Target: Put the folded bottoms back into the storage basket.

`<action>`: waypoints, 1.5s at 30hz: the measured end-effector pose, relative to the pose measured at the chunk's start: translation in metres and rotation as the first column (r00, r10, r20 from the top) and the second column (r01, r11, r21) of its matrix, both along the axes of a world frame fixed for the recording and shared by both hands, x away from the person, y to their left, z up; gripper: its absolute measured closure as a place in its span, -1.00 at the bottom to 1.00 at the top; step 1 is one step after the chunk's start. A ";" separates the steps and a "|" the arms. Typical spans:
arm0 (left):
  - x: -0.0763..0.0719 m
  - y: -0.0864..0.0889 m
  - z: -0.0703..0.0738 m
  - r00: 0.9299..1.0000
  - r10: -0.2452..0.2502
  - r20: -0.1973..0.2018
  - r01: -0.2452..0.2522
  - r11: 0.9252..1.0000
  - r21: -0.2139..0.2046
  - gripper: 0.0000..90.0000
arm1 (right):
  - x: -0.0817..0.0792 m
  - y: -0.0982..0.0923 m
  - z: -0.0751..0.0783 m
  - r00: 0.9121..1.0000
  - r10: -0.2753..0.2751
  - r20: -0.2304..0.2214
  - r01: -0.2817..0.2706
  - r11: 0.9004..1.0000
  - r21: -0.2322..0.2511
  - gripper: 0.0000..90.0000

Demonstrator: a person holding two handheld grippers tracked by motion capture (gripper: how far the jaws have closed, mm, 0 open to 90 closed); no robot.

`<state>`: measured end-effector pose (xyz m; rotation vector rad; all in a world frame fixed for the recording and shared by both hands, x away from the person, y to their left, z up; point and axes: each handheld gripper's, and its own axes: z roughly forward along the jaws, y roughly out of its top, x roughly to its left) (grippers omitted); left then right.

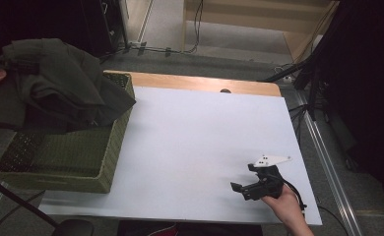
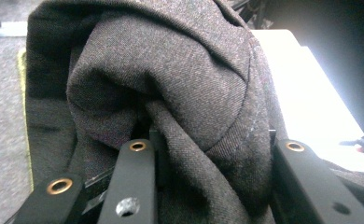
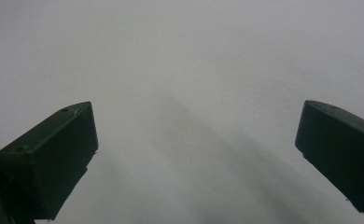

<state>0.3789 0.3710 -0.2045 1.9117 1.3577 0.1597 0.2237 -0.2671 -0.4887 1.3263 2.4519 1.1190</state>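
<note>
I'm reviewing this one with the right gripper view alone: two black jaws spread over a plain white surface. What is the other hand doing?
Observer: The left gripper is shut on a dark garment; in its own view a fold of cloth is bunched between the jaws.
Operator: Where is that garment?
Observer: Over a green woven basket at the table's left edge, with part of the cloth draped past the basket's far right corner.
Operator: And where does my gripper sit?
Observer: The right gripper is near the front right corner of the white table, jaws open with nothing between them, well apart from the basket.
</note>
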 end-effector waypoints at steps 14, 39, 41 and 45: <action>-0.010 0.019 -0.010 1.000 0.009 -0.026 -0.008 1.000 0.015 0.44 | 0.000 0.001 0.000 1.000 0.007 0.000 -0.007 1.000 -0.003 -1.00; -0.026 0.019 -0.030 0.989 -0.132 -0.074 0.133 0.991 0.018 0.44 | 0.001 0.004 -0.001 1.000 0.010 0.000 -0.010 1.000 -0.009 -1.00; -0.022 0.013 -0.034 0.986 -0.144 -0.083 0.145 0.989 0.011 0.44 | 0.001 0.004 -0.001 1.000 0.010 0.001 -0.010 1.000 -0.008 -1.00; -0.013 -0.003 -0.042 0.982 -0.169 -0.086 0.171 0.985 0.017 0.44 | 0.001 0.003 -0.001 1.000 0.004 -0.001 -0.004 1.000 -0.005 -1.00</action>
